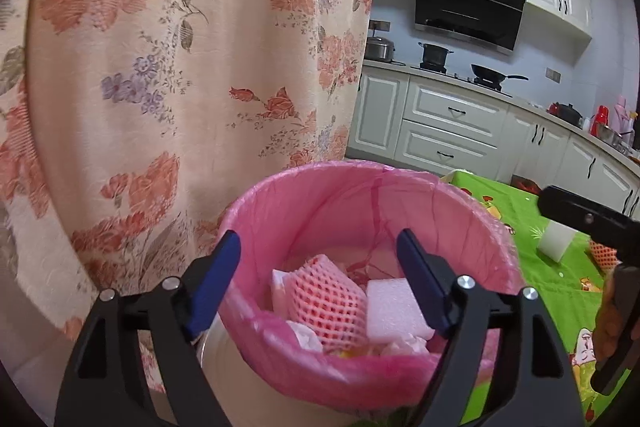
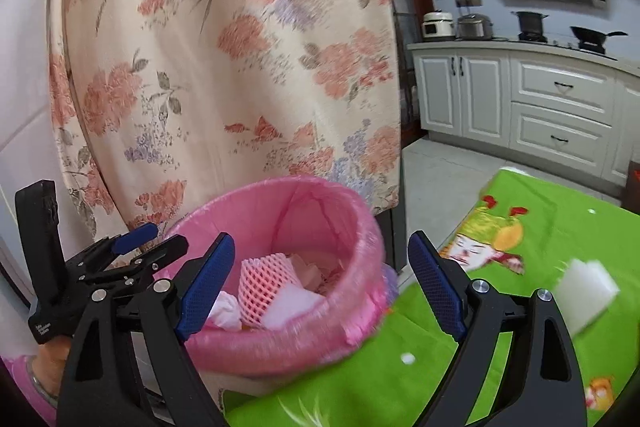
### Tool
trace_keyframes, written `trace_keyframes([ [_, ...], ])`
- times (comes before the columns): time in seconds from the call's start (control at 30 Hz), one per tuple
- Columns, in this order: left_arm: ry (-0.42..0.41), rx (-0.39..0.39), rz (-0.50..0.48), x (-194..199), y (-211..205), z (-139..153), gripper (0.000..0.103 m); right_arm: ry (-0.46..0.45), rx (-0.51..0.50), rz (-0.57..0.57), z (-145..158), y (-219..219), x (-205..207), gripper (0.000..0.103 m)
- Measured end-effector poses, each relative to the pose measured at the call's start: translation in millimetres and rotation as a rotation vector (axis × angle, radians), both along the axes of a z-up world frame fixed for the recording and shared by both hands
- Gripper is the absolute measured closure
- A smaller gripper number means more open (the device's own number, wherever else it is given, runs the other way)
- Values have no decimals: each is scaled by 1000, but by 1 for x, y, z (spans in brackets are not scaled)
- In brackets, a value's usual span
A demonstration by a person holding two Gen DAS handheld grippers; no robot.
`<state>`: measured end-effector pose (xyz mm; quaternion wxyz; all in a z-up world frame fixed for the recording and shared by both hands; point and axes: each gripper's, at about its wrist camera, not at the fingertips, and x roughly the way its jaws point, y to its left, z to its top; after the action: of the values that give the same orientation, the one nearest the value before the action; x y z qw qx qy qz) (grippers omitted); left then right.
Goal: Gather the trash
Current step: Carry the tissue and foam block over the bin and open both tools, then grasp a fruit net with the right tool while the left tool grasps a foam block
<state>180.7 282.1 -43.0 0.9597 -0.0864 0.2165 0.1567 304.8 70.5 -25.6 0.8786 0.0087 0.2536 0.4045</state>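
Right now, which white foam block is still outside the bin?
The white foam block on the green tablecloth, right of the pink-lined bin. The other white foam block lies inside the bin beside the pink foam net.

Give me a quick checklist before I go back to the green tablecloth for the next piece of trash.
1. Left gripper jaws open and empty: ok, nothing between them.
2. Right gripper jaws open and empty: ok.
3. Pink-lined round trash bin has room: ok, the pink foam fruit net and white foam block sit low inside.
4. Bag liner folded over the rim: ok.
5. Trash left on the green cartoon-print tablecloth: not ok, a white foam block lies there, and another pink net shows behind the right gripper.
6. Path clear to that block: ok, nothing between.
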Motion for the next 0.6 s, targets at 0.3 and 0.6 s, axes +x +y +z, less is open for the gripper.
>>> trace_keyframes([
  [0.3,-55,55,-38,-18,-80,20,5,-36,-71,-153,-12,-81,-29,18],
  [0.6,-30,9,-234,18,-183,15,5,-9,-166,-358,-35,-179,-38,18],
])
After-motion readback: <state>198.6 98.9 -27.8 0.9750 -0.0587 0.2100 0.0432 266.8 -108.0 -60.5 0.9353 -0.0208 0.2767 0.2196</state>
